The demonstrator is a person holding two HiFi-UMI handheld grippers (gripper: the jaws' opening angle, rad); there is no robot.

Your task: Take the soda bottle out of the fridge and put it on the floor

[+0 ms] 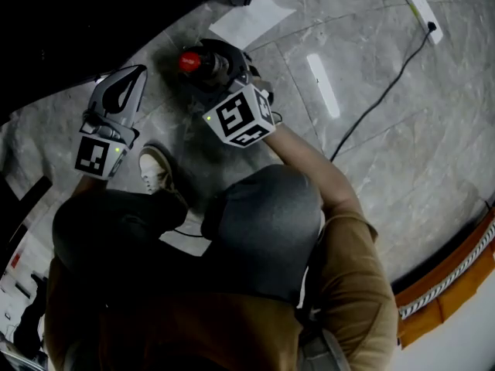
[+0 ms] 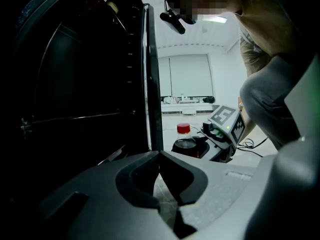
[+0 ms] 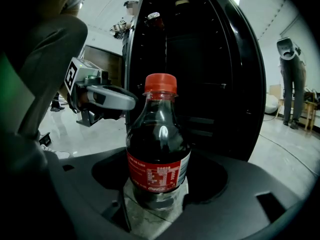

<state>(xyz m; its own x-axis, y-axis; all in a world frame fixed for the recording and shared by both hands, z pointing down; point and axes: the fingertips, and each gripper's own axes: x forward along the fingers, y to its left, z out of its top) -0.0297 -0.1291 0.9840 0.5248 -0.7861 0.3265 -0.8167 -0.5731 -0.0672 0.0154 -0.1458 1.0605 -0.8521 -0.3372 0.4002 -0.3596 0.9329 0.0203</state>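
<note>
The soda bottle (image 3: 158,149) has dark cola, a red cap and a red label. It stands upright between the jaws of my right gripper (image 3: 157,165), which is shut on its lower part. Its base is at or just above the grey marble floor (image 3: 150,224). In the head view the red cap (image 1: 189,60) shows in front of the right gripper (image 1: 215,74). The black fridge (image 3: 200,59) stands open just behind the bottle. My left gripper (image 2: 159,155) is shut and empty, hanging left of the bottle (image 2: 184,143) near the fridge edge (image 2: 152,84).
A power strip (image 1: 422,6) with a black cable (image 1: 371,107) lies on the floor at the far right. A white sheet (image 1: 249,18) lies near the fridge. The person's shoe (image 1: 157,168) and knees are close below the grippers. An orange barrier (image 1: 456,277) runs along the lower right.
</note>
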